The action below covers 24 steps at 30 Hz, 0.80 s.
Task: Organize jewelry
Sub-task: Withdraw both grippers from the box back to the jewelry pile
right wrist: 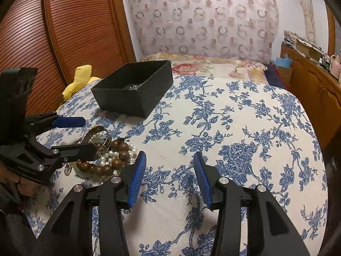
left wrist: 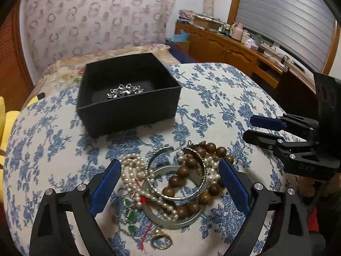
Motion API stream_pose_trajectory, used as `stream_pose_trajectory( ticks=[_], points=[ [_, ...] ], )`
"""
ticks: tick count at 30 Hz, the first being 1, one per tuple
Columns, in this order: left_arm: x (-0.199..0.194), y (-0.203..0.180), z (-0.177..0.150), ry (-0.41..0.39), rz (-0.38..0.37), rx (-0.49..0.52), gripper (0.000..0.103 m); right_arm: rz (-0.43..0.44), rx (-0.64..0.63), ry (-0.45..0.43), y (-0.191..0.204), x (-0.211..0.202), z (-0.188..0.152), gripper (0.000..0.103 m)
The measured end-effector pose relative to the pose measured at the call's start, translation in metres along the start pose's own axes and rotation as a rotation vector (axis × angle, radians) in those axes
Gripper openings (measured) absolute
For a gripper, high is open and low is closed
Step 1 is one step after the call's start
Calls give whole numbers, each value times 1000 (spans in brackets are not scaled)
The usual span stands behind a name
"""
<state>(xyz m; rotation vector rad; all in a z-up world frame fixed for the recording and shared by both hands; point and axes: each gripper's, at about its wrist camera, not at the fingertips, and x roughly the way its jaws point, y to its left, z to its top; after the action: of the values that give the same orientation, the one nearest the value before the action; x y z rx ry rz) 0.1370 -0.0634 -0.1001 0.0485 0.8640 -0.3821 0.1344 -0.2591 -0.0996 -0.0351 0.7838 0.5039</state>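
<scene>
Left gripper (left wrist: pixel 170 183) is wide open, nothing held, pads either side of the jewelry pile (left wrist: pixel 170 183) on the blue-floral bedspread (right wrist: pixel 234 128). Best to pick one piece, e.g. the silver bangle (left wrist: pixel 177 170), w/o snagging the pearls (left wrist: pixel 136 170) or wooden beads (left wrist: pixel 187 175). Right gripper (right wrist: pixel 169 178) is half open, empty, just right of the pile. Farther back, the black box (left wrist: pixel 127 93) holds a silver chain (left wrist: pixel 125 91).

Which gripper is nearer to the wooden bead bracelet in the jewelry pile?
Left. The left gripper has its open jaws on either side of the pile holding the wooden bead bracelet. The right gripper, also open, is off to the side over bare bedspread.
</scene>
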Motion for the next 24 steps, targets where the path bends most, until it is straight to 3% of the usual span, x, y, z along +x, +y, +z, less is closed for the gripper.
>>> stream_pose_trajectory(
  ticks=[8,11,24],
  points=[
    [8,-10,-1,23,11,37,71,12,-6,3,4,2,0,49],
    [10,-10,-2,31,15,41,59,19,-14,7,8,4,1,49],
    [-17,2,-7,-32,17,12,58,67,-59,19,32,11,7,49]
  ],
)
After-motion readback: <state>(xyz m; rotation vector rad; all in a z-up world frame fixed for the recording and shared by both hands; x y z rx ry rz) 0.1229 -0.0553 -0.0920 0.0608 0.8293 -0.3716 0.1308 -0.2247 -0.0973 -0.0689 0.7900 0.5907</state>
